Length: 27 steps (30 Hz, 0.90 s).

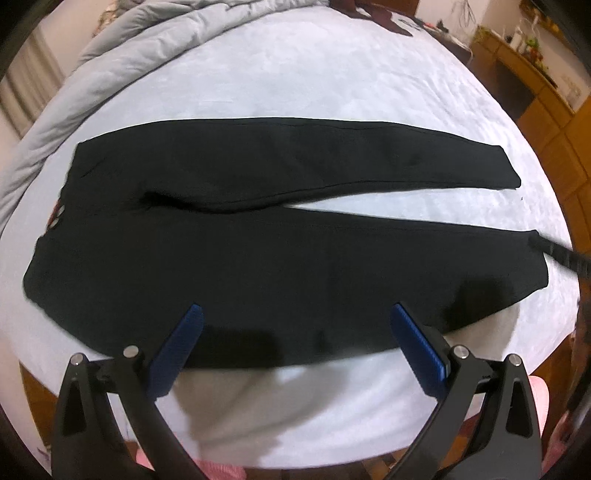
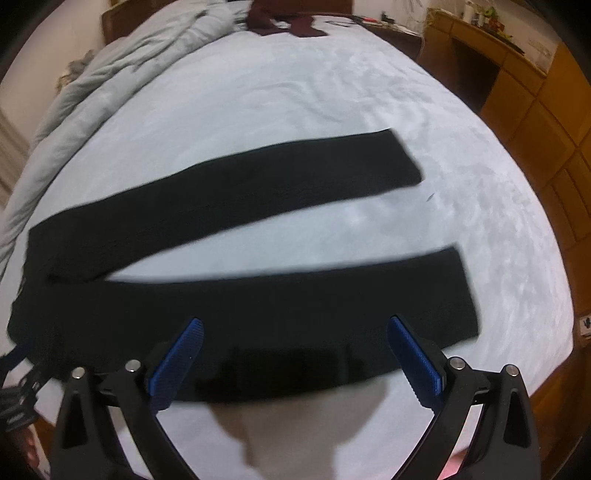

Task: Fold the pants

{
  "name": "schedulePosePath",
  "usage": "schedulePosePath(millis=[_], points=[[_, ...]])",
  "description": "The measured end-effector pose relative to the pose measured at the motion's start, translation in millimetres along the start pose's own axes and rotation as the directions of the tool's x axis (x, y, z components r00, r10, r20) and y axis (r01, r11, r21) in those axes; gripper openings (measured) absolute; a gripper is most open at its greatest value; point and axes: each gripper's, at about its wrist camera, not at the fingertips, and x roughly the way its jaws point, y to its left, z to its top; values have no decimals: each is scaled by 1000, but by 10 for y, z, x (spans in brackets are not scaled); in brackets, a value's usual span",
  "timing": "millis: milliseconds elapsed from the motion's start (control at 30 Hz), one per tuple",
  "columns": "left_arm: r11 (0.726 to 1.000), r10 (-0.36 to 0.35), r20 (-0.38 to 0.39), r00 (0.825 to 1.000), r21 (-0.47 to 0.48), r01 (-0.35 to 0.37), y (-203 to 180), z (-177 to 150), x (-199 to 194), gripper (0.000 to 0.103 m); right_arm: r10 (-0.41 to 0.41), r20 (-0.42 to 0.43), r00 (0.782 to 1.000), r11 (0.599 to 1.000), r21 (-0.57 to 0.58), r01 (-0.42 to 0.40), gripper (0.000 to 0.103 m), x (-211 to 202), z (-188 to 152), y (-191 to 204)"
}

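Note:
Black pants (image 1: 258, 258) lie flat on a white bed (image 1: 295, 85), waist to the left, both legs running right and spread apart. My left gripper (image 1: 295, 317) is open and empty, hovering over the near leg's front edge around mid-thigh. My right gripper (image 2: 295, 332) is open and empty over the near leg (image 2: 277, 314) toward the cuff; the far leg (image 2: 240, 184) lies beyond. The right gripper's tip shows at the right edge of the left wrist view (image 1: 554, 251), near the near leg's cuff. The left gripper shows at the left edge of the right wrist view (image 2: 14, 376).
A bunched grey duvet (image 1: 92, 74) lies along the bed's left side. A dark red garment (image 2: 288, 22) lies at the far end. Wooden cabinets (image 2: 535, 110) stand to the right. The bed's front edge (image 1: 295, 439) is just below the grippers.

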Motion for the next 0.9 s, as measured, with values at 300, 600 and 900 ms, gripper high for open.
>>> schedulePosePath(millis=[300, 600, 900], points=[[998, 46, 28, 999, 29, -47, -353, 1090, 536, 100, -107, -34, 994, 994, 28, 108, 99, 1056, 1488, -992], [998, -49, 20, 999, 33, 48, -753, 1710, 1039, 100, 91, -180, 979, 996, 39, -85, 100, 1989, 2010, -1436], [998, -56, -32, 998, 30, 57, -900, 1761, 1365, 100, 79, -200, 977, 993, -73, -96, 99, 2043, 1924, -1439]])
